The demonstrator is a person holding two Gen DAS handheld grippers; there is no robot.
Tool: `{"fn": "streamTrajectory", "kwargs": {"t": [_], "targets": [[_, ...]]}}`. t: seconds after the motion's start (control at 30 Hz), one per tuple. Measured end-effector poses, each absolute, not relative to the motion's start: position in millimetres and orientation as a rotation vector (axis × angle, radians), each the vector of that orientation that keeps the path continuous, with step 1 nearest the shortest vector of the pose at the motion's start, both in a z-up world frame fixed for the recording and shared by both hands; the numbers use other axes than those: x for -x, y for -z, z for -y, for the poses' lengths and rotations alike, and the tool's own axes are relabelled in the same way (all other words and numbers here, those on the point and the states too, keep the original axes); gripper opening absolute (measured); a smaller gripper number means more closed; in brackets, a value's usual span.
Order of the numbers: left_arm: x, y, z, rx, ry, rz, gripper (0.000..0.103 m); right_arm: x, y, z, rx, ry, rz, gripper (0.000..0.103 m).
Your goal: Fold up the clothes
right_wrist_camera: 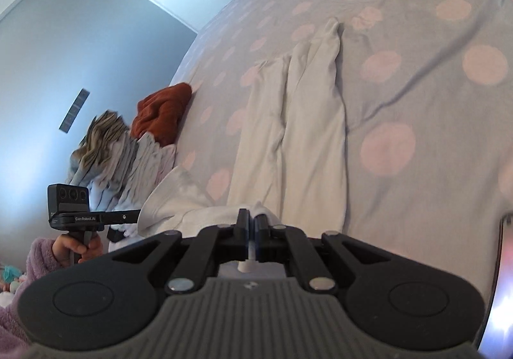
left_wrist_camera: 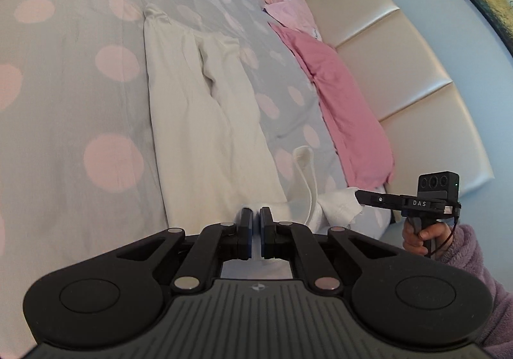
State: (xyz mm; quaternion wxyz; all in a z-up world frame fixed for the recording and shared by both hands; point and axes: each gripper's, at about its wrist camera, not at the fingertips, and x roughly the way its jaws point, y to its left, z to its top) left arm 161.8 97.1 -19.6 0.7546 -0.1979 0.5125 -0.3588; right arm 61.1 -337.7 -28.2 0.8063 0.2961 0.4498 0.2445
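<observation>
White trousers (left_wrist_camera: 198, 134) lie lengthwise on the grey bedcover with pink dots (left_wrist_camera: 64, 86), legs stretched away from me. Their near end is lifted off the bed. My left gripper (left_wrist_camera: 256, 214) is shut on that end, with white cloth showing between its pads. In the left wrist view my right gripper (left_wrist_camera: 358, 197) pinches a bunched corner of the same cloth at the right. The right wrist view shows the trousers (right_wrist_camera: 307, 134) again, my right gripper (right_wrist_camera: 251, 218) shut on their edge, and my left gripper (right_wrist_camera: 138, 216) clamped on the corner at the left.
A pink quilt (left_wrist_camera: 346, 108) and a cream padded headboard (left_wrist_camera: 410, 47) run along the right side of the bed. A rust-coloured garment (right_wrist_camera: 163, 108) and striped clothes (right_wrist_camera: 128, 166) are heaped at the bed's left edge. A person's hand (left_wrist_camera: 420, 235) in a purple fleece sleeve grips the handle.
</observation>
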Motion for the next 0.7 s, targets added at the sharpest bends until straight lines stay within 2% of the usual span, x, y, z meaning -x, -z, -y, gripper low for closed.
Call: {"fn": "streamTrajectory", "kwargs": {"t": [0.4, 0.5, 0.57, 0.63, 0.67, 0.7], "targets": [[-248, 95, -84, 0.39, 0.724, -1.238, 0.002, -161, 107, 338, -0.66, -0.447, -1.092, 0.004], [-250, 103, -87, 0.4, 0.715, -1.228, 0.004, -166, 115, 338, -0.665, -0.435, -1.099, 0.009], [-248, 98, -85, 0.348, 0.673, -1.214, 0.013, -168, 117, 337, -0.664, -0.425, -1.099, 0.014], [-244, 91, -81, 0.279, 0.624, -1.194, 0.036, -167, 110, 332, -0.629, -0.419, -1.086, 0.029], [-242, 86, -80, 0.257, 0.609, -1.181, 0.037, -167, 105, 329, -0.607, -0.416, -1.077, 0.041], [-238, 80, -79, 0.25, 0.609, -1.162, 0.037, -165, 99, 325, -0.575, -0.409, -1.065, 0.043]]}}
